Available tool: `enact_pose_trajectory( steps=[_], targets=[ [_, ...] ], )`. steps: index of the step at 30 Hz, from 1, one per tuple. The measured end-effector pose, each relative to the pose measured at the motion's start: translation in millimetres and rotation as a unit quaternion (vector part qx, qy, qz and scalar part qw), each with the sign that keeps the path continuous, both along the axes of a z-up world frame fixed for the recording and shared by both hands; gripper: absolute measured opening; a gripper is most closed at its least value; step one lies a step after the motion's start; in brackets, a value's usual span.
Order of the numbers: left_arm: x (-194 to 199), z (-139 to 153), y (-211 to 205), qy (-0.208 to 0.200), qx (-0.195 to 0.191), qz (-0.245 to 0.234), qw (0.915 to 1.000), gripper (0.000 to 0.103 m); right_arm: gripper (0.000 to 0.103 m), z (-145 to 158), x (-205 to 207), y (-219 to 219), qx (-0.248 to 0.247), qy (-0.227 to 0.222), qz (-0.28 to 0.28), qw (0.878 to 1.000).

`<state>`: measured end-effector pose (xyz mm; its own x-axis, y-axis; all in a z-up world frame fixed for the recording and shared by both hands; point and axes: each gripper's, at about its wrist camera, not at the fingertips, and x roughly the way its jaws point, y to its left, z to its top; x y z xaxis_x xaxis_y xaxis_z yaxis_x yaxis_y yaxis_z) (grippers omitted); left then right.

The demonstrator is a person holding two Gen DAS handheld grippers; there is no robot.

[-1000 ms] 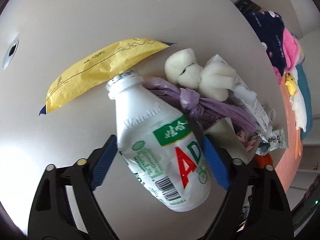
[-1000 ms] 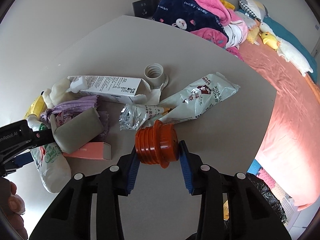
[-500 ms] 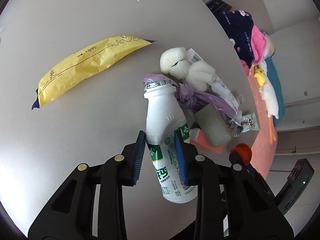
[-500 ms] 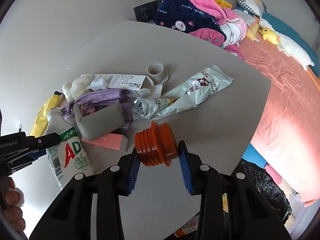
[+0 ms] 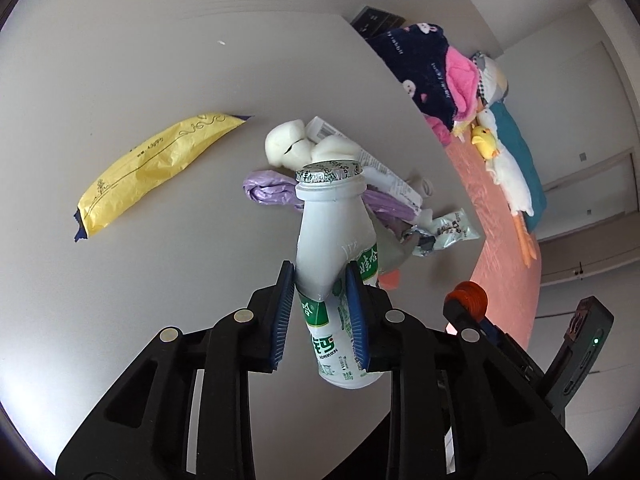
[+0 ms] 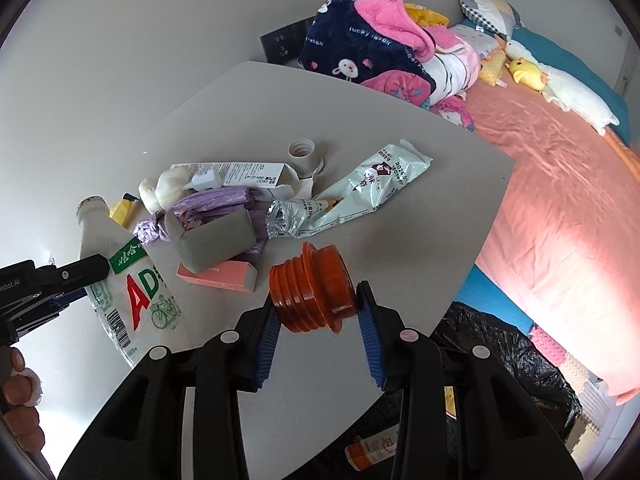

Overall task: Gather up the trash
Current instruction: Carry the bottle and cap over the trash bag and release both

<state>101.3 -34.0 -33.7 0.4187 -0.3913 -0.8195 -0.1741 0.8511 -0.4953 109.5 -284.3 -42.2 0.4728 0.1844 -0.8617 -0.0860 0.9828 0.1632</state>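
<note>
My left gripper (image 5: 320, 308) is shut on a white plastic drink bottle (image 5: 330, 240) with a foil lid, squeezed and held upright above the grey table (image 5: 160, 240). The bottle also shows in the right wrist view (image 6: 128, 280). My right gripper (image 6: 316, 320) is shut on an orange ribbed cap (image 6: 312, 288), held over the table's near edge. The cap also shows in the left wrist view (image 5: 468, 296). A black trash bag (image 6: 500, 360) sits open on the floor below the table edge.
Trash lies on the table: a yellow wrapper (image 5: 152, 172), white foam lump (image 5: 288, 148), purple bag (image 6: 212, 204), grey box (image 6: 216, 240), pink box (image 6: 220, 276), white carton (image 6: 240, 176), white cap (image 6: 302, 154), pale green pouch (image 6: 372, 188). A bed (image 6: 560, 200) with blankets lies right.
My left gripper closed on the bottle and lifted it upright off the table. My right gripper rose and drew back toward the table edge with the orange cap.
</note>
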Motion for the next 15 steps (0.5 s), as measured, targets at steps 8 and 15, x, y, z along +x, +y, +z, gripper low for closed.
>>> enact_pose_trajectory(
  steps=[8, 15],
  targets=[
    [-18.4, 27.1, -9.2, -0.034, 0.002, -0.025, 0.9991, 0.026, 0.039, 21.0, -19.4, -18.8, 0.011, -0.024, -0.016, 1.000],
    [-24.0, 36.5, -33.3, -0.042, 0.000, -0.058, 0.9974, 0.026, 0.039, 37.3, -38.9, -36.6, 0.014, -0.042, -0.035, 0.998]
  ],
)
